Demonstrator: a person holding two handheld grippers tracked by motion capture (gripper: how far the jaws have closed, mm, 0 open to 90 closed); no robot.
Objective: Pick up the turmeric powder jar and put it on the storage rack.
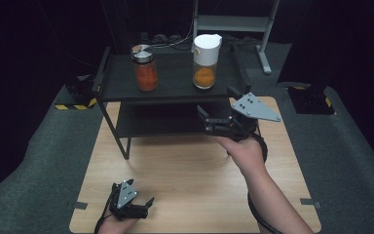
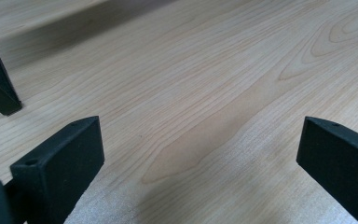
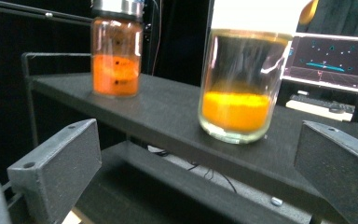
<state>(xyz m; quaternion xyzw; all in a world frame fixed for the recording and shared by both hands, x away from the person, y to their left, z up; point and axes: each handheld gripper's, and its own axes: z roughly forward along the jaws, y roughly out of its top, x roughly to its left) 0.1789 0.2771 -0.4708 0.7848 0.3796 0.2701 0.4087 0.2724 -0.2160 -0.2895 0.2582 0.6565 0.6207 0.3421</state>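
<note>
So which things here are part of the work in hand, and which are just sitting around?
In play:
- right gripper, open, raised before the shelf
- white-lidded jar of yellow-orange powder, nearest its jaws
- black shelf the jar stands on

Just there:
- metal-lidded jar of darker orange powder, at the shelf's left
- left gripper, open, low over the wooden table

A black rack (image 1: 175,85) stands at the 12 o'clock end of the wooden surface (image 1: 185,180). On its top shelf, toward 10 o'clock, is a steel-lidded jar (image 1: 145,68), upright and about half full of something orange-red. The lower shelf (image 1: 165,122) is dark. Grey carpet (image 1: 39,161) lies all round. Two black bases edged in yellow-black stripes sit on it, one at 9 o'clock (image 1: 75,105) and one at 3 o'clock (image 1: 314,100). A grey stand (image 1: 233,22) and cables (image 1: 165,39) lie at 12 o'clock (a lit monitor (image 3: 331,58) shows behind the rack in the right gripper view).
</note>
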